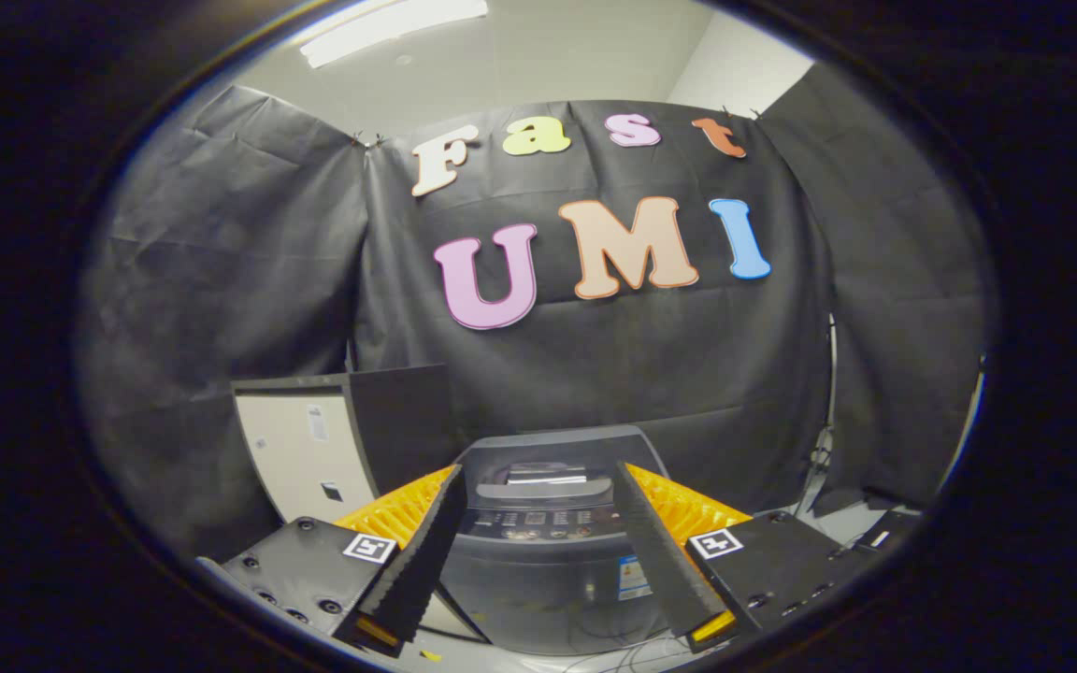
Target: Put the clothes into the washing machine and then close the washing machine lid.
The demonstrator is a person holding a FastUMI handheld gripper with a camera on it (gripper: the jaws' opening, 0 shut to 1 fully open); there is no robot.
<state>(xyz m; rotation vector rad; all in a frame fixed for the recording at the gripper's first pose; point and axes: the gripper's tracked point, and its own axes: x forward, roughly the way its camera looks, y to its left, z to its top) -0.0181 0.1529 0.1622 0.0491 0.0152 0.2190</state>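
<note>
The hand-held gripper is held up in the air with its two fingers spread wide apart and nothing between them, each finger slanting outward toward its tip with a ribbed inner face, and each finger mount carries a small square black-and-white marker on top. Looking straight ahead through the gap between the fingers, the washing machine stands just beyond them, a dark grey top-loader seen from the front and slightly above; its lid lies flat and closed across the top, with a paler handle recess in the middle, and a row of small controls runs along the panel below it. A small label is stuck to the machine's front near the right finger, and thin cables trail on the floor at its foot. Off to the left of the gripper and further back stands a pale cabinet with a dark side panel, a couple of small stickers on its face. Behind everything hangs the black cloth wall of the booth, creased and pinned along its top, and above that a white ceiling with a long strip light switched on
</note>
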